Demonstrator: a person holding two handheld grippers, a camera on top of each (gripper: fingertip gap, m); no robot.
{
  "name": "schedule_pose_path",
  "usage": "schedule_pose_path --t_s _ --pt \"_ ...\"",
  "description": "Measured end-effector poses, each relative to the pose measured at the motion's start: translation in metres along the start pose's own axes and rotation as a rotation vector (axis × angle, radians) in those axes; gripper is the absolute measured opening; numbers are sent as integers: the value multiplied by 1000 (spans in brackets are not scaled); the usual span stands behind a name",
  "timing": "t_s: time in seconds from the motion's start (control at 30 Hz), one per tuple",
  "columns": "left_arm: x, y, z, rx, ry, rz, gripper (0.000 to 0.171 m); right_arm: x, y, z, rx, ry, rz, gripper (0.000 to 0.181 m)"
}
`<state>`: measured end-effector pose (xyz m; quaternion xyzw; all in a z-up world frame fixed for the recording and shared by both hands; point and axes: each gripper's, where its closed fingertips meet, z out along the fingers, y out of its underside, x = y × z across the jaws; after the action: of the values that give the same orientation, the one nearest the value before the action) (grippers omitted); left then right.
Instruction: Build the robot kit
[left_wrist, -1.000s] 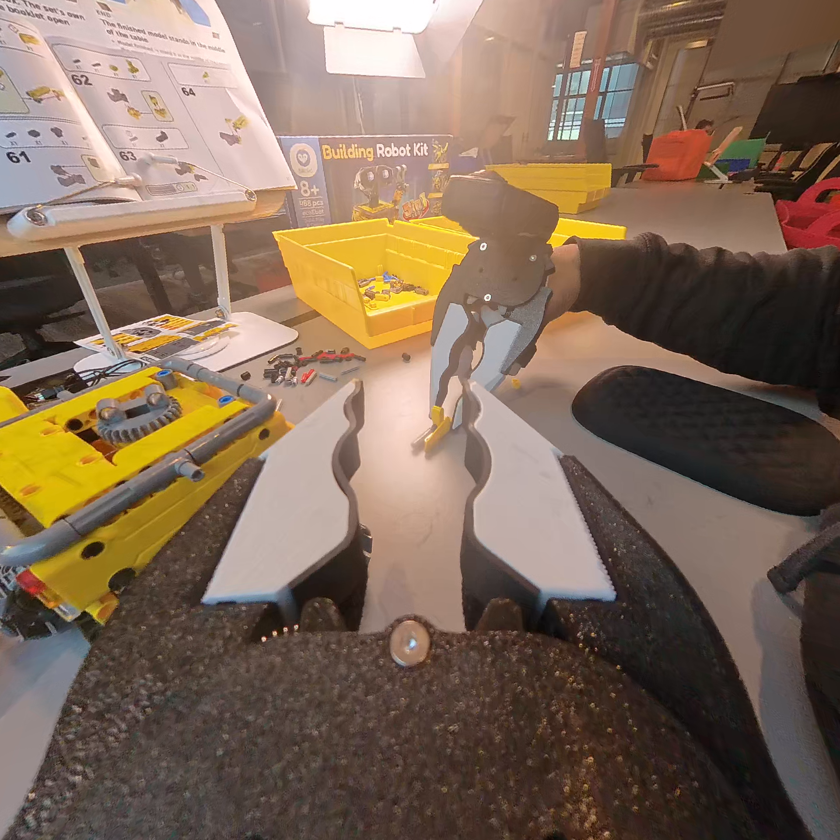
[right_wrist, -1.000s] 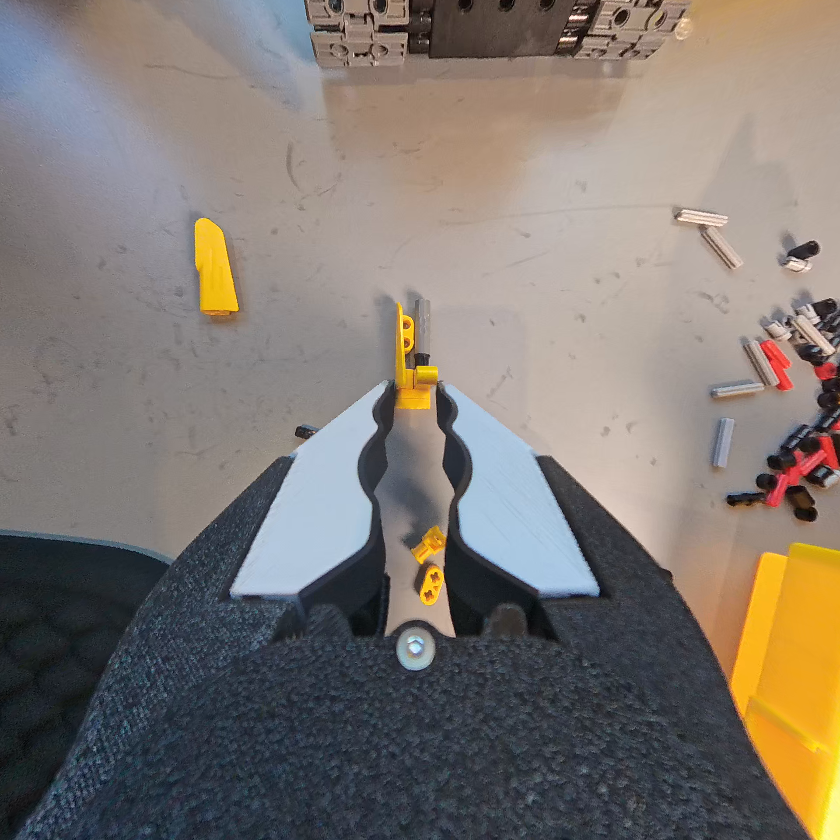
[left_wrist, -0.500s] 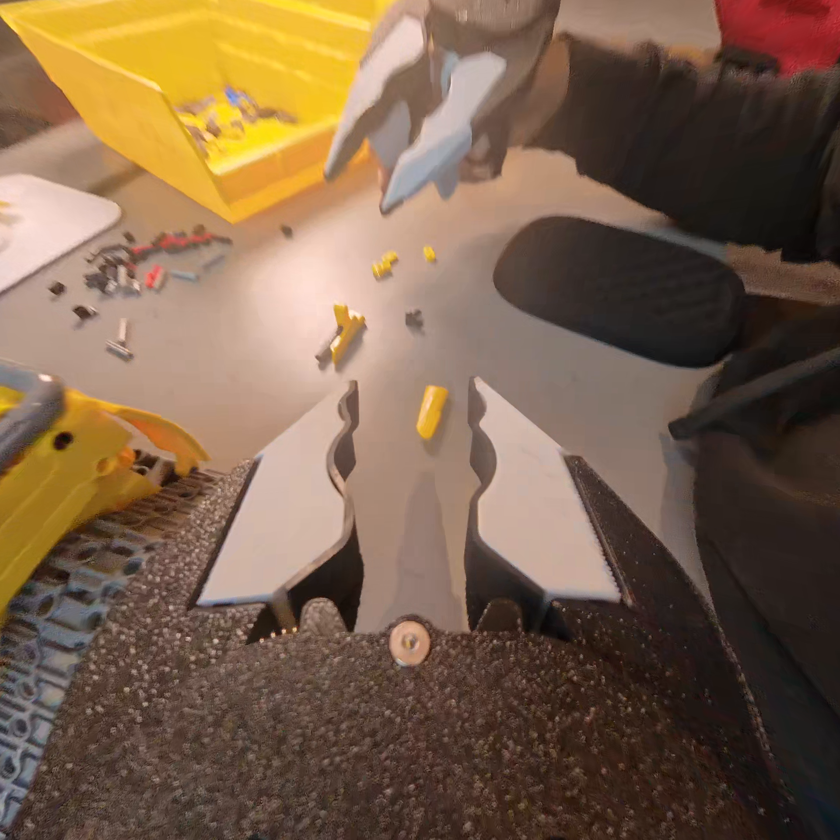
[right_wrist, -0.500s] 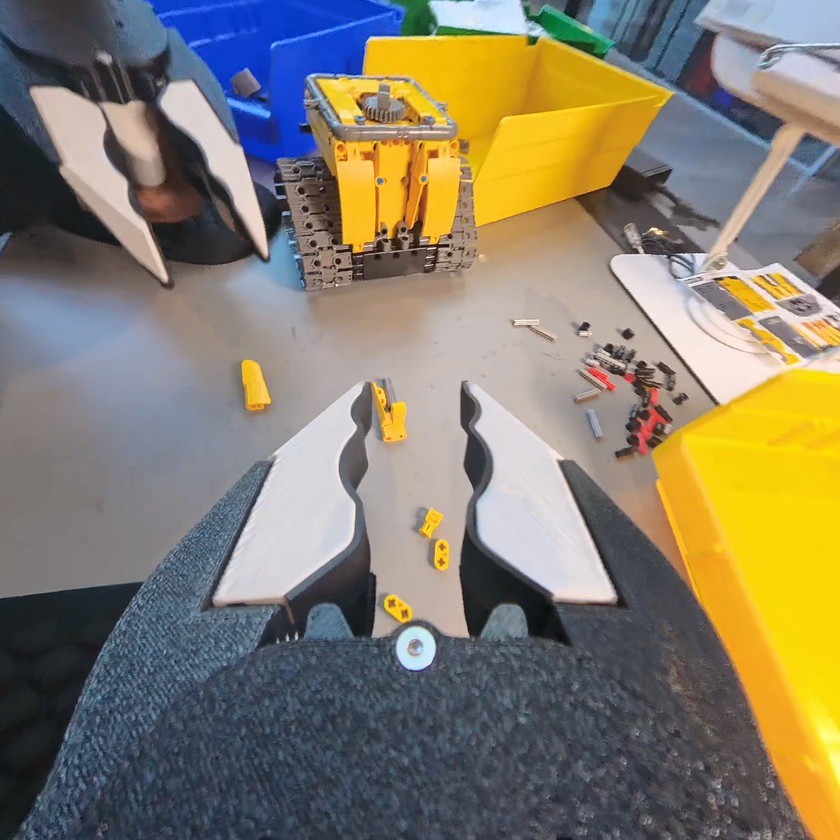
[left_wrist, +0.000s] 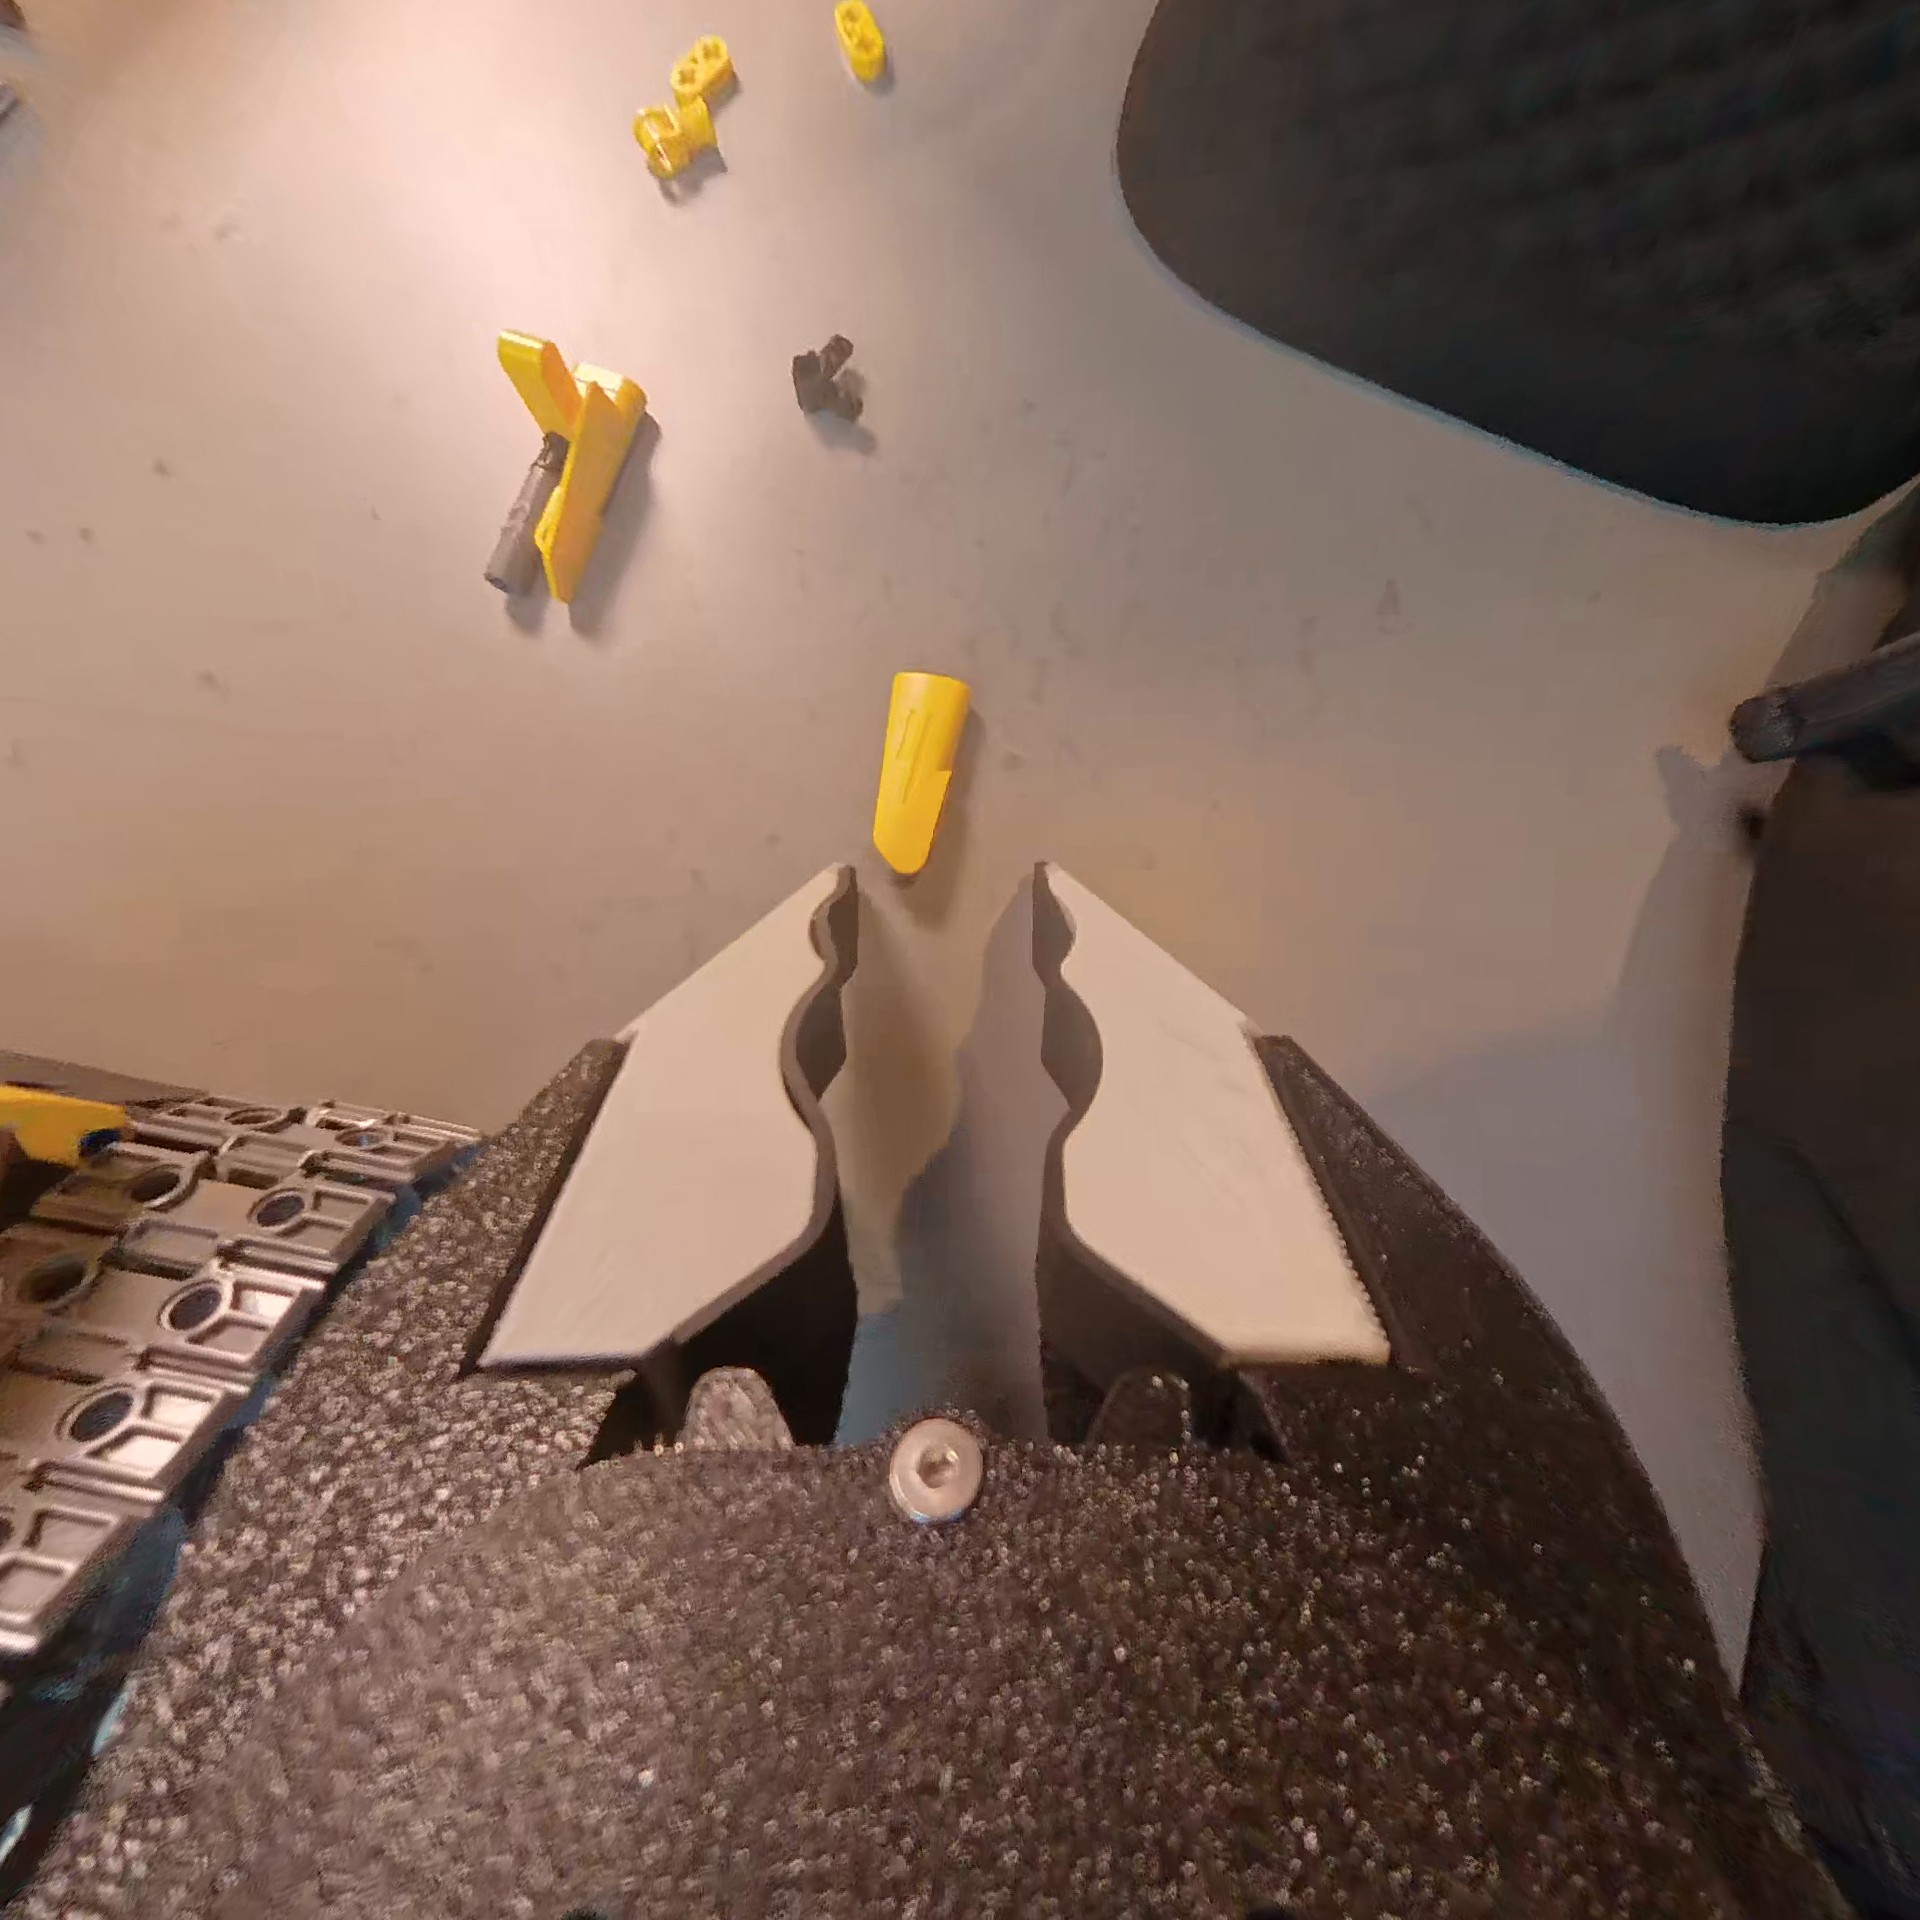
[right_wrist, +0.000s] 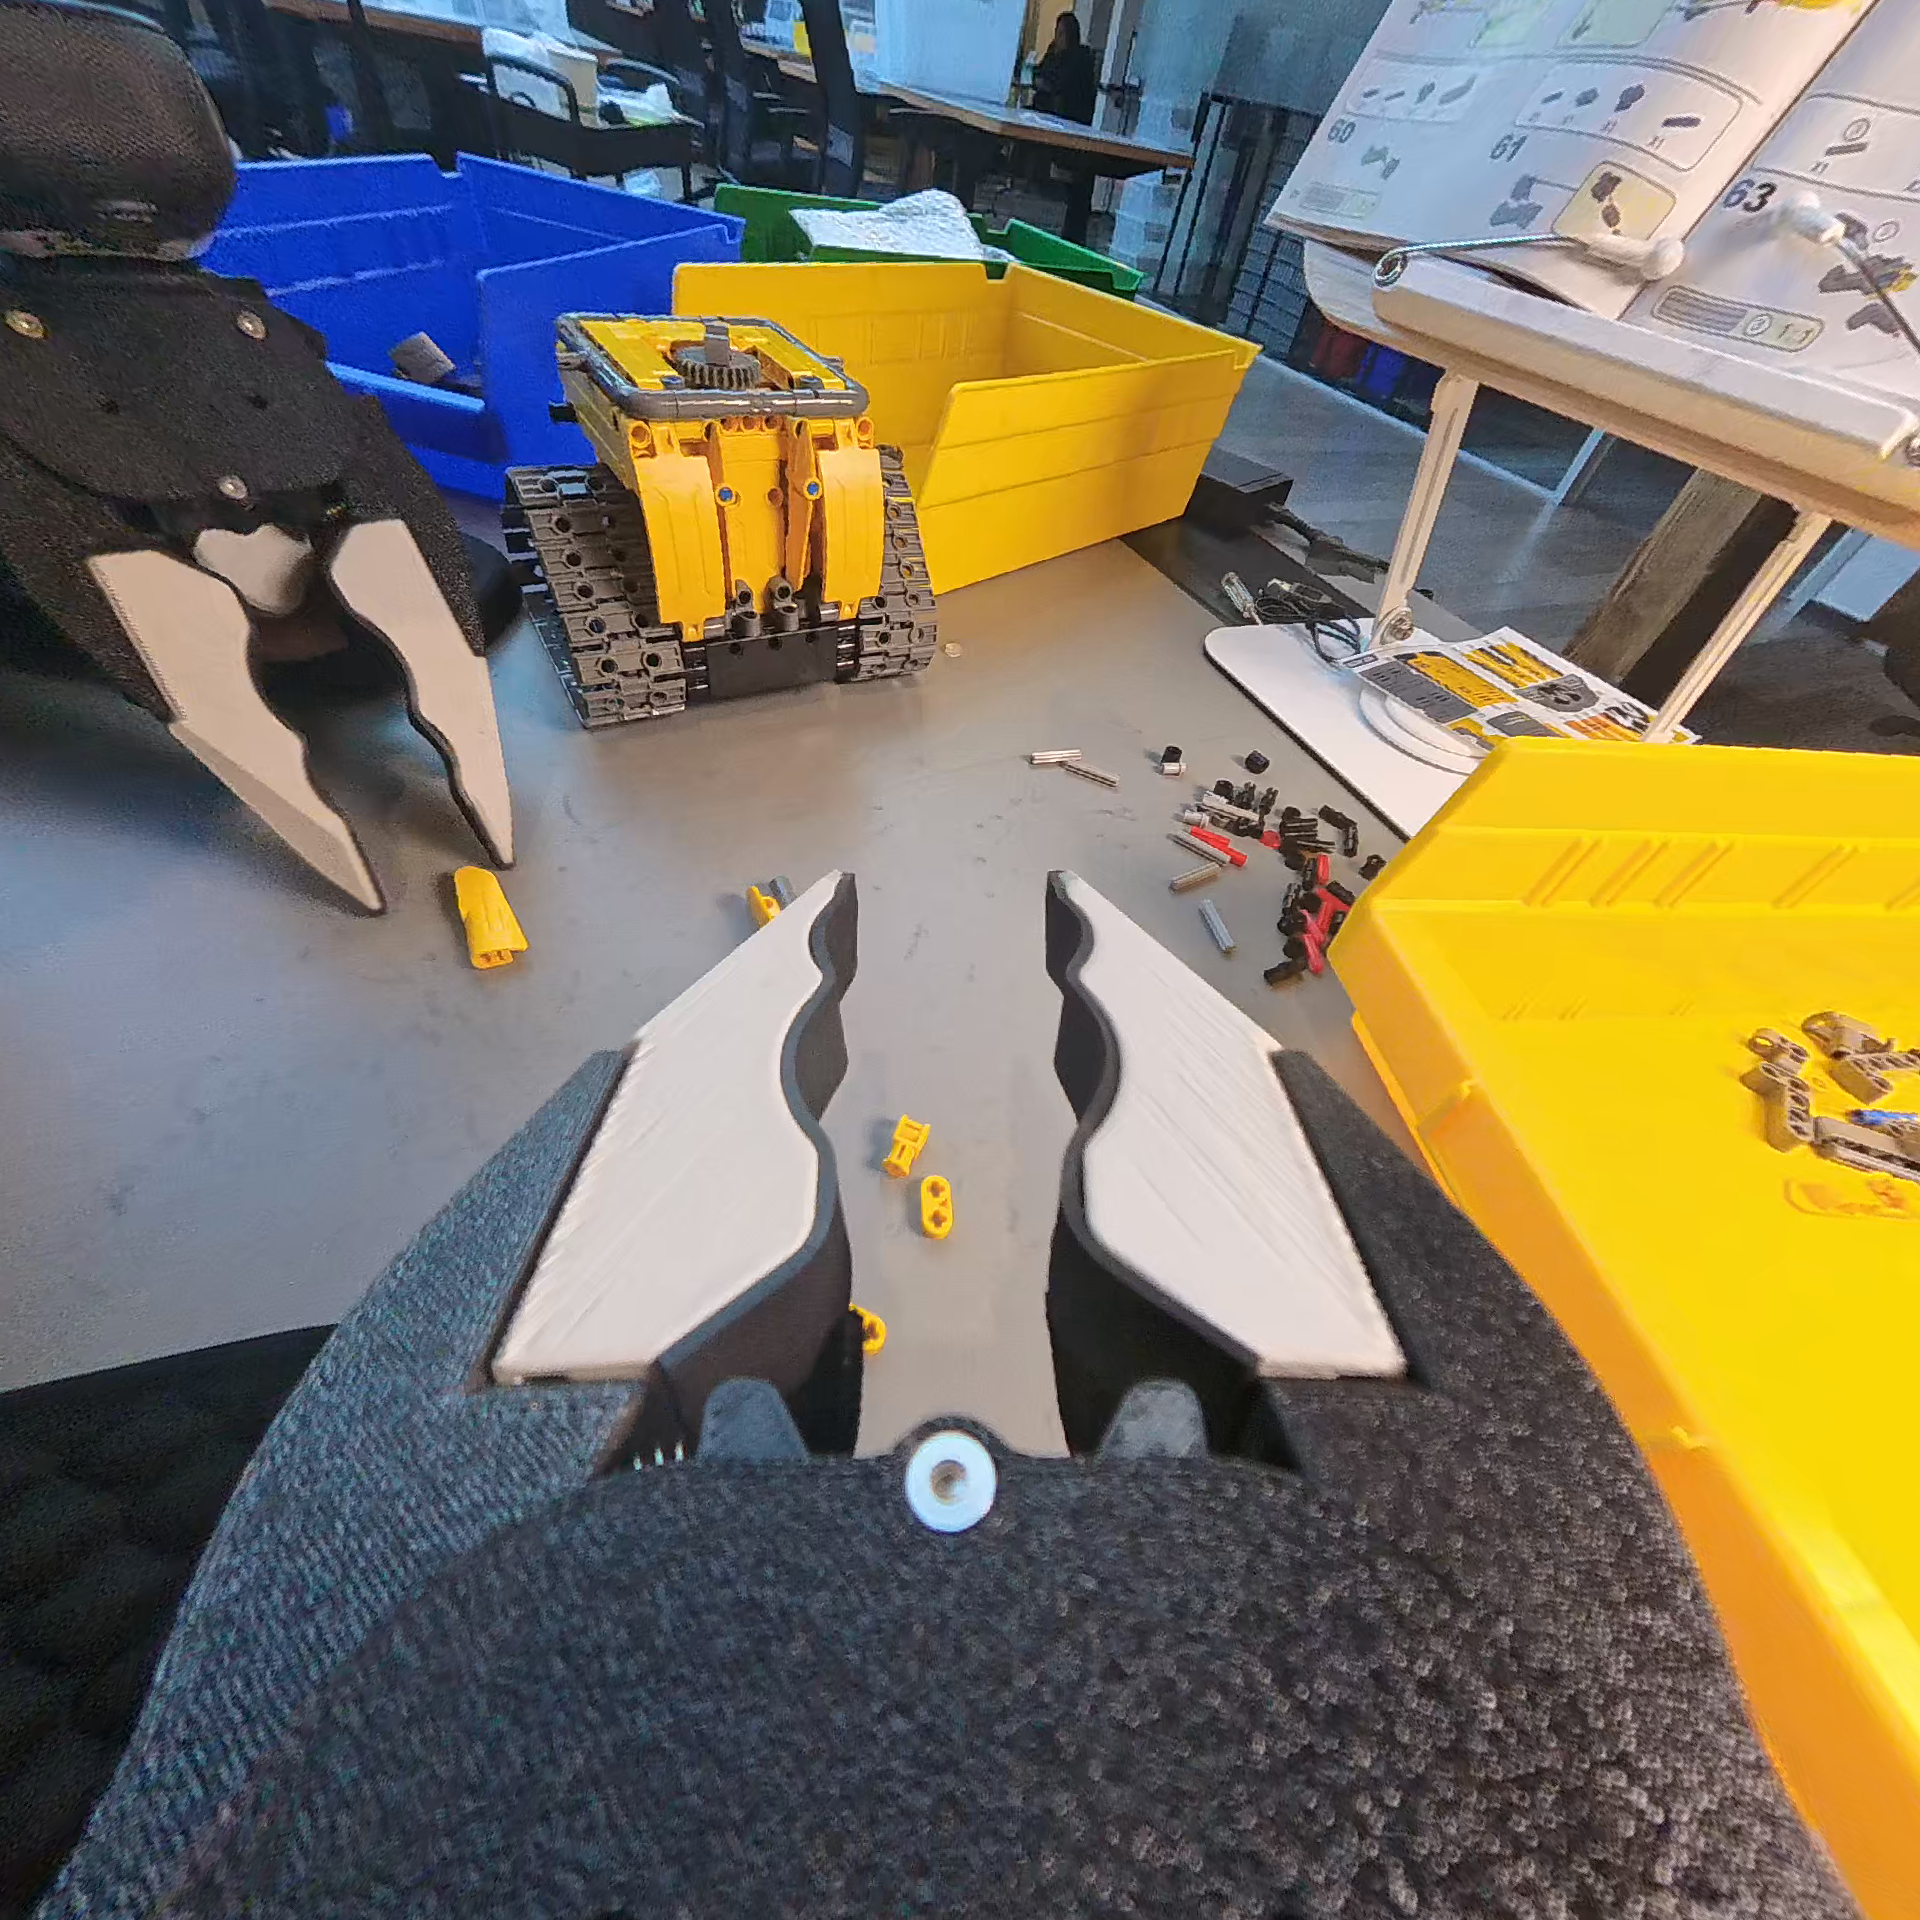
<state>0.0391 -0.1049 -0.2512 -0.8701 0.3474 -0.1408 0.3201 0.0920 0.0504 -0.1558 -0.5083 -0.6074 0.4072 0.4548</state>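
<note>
My left gripper (left_wrist: 943, 873) is open and empty, pointing down at the grey table. A tapered yellow piece (left_wrist: 920, 769) lies just ahead of its fingertips. In the right wrist view the left gripper (right_wrist: 434, 881) stands over that piece (right_wrist: 486, 920). My right gripper (right_wrist: 951, 883) is open and empty above the table. A small yellow-and-grey assembly (left_wrist: 571, 468) lies loose; in the right wrist view it (right_wrist: 767, 899) is partly hidden behind the right gripper's left finger. Small yellow connectors (right_wrist: 920, 1174) lie between the right fingers.
A yellow tracked model (right_wrist: 727, 509) stands at the back, its tread (left_wrist: 156, 1247) beside my left gripper. A yellow bin (right_wrist: 1558, 987) is at right, with yellow (right_wrist: 1091, 416) and blue (right_wrist: 416, 260) bins behind. Loose pins (right_wrist: 1268, 852), a manual stand (right_wrist: 1662, 343) and a black pad (left_wrist: 1507, 239) are nearby. About 20 centimeters separates my left fingertips from my right.
The right gripper opened, let go of the small yellow-and-grey assembly and drew back upward. The left gripper tilted down and moved over the tapered yellow piece.
</note>
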Motion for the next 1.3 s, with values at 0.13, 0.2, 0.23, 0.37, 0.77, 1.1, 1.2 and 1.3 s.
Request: schedule_pose_path --t_s 0.13,0.2,0.23,0.37,0.77,1.1,1.2,1.3 --pt "-2 -2 2 -10 -7 8 27 -3 -1 -1 -8 1 -12 36" --pt "-5 -3 2 -13 -19 11 22 -4 -1 -1 -17 3 -28 35" --pt "-5 -3 2 -14 -21 11 21 -5 0 0 -20 2 -34 35" --pt "-7 -6 6 -11 -32 27 16 -8 5 4 -41 -8 -38 34" --pt "-89 32 -224 216 -667 -275 10 -22 36 10 -221 -75 -104 34" --pt "-141 210 -286 -58 -991 -751 10 -25 35 13 -205 -78 -64 34" --pt "-146 217 -284 -74 -1013 -760 10 -24 34 14 -193 -75 -45 34" --pt "-152 215 -291 -35 -1060 -752 24 -24 36 15 -201 -73 -36 34"
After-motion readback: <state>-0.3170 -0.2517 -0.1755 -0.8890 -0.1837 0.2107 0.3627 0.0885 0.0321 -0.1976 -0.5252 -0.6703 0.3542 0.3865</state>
